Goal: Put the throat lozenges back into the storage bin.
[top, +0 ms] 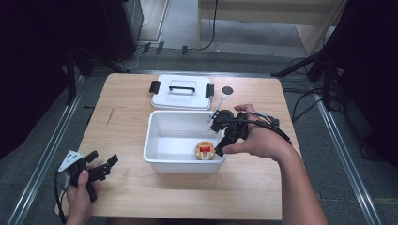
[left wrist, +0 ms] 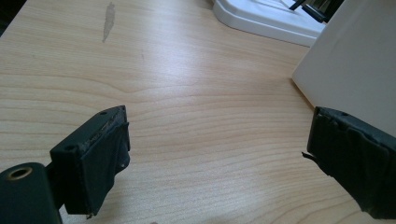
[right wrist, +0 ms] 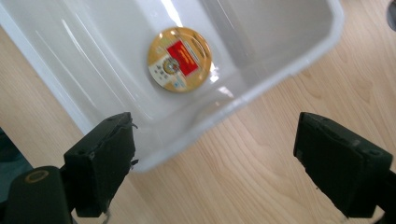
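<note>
While the left gripper [top: 101, 165] rests at the desk's [top: 141, 192] near-left corner with its jaws spread and nothing between them, well apart from the work, the right gripper [top: 220, 149] hangs over the near-right corner of the white tub [top: 162, 165], jaws also spread and empty. In the right gripper view the round gold tin [right wrist: 180, 59] lies flat on the tub floor at about twelve o'clock beyond the jaws, so the right hand [top: 260, 138] is plainly nearer. Farther off, at twelve o'clock from the tub, the lid [top: 180, 91] lies on the desk.
</note>
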